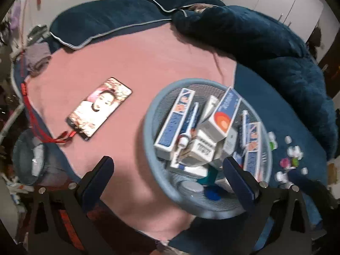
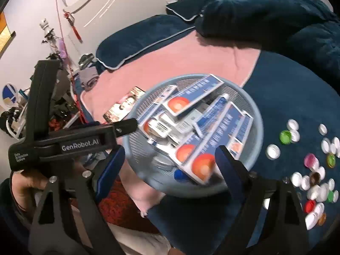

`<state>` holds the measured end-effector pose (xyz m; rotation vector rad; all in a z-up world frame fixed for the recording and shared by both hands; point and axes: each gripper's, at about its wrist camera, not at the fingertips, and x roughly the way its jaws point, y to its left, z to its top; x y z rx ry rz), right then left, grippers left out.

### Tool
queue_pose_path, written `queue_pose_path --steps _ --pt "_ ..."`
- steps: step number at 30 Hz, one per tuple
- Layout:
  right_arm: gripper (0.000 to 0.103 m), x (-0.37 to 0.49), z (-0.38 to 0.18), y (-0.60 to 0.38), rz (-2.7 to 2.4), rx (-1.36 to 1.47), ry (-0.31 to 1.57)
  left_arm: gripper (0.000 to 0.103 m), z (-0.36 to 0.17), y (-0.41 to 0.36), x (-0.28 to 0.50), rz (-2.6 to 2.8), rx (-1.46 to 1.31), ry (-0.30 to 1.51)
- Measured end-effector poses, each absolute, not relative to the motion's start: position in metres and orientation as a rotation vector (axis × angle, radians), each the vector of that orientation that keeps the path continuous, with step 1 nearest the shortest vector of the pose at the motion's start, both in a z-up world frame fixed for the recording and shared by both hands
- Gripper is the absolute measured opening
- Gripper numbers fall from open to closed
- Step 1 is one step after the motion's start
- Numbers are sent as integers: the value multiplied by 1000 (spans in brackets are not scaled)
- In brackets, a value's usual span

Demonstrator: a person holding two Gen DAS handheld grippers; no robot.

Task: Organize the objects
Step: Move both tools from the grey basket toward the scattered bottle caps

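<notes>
A light blue mesh basket sits on the bed, packed with blue-and-white boxes, some with an orange circle. My left gripper hangs open above the basket's near-left rim, one finger over the pink blanket and the other over the basket. My right gripper is open over the near side of the basket, with nothing pressed between its pads. An orange-circle box lies just inside its right finger. The left gripper's black housing, held by a hand, shows left of the basket.
A phone with a lit screen and red strap lies on the pink blanket left of the basket. Several loose bottle caps are scattered on the dark blue cover to the right. Blue pillows and a heaped quilt lie behind.
</notes>
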<state>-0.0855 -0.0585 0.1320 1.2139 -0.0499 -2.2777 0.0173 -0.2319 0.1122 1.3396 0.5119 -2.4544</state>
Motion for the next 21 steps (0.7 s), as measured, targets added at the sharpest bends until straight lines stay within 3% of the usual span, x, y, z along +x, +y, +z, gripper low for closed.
queue_pose_path --steps 5,21 --pt "103 -81 125 -39 -2358 1235 -24 102 112 -223 19 -2436 1340 421" --pt "103 -68 114 73 -2593 1357 -290 103 119 -150 23 -2546 1362 226"
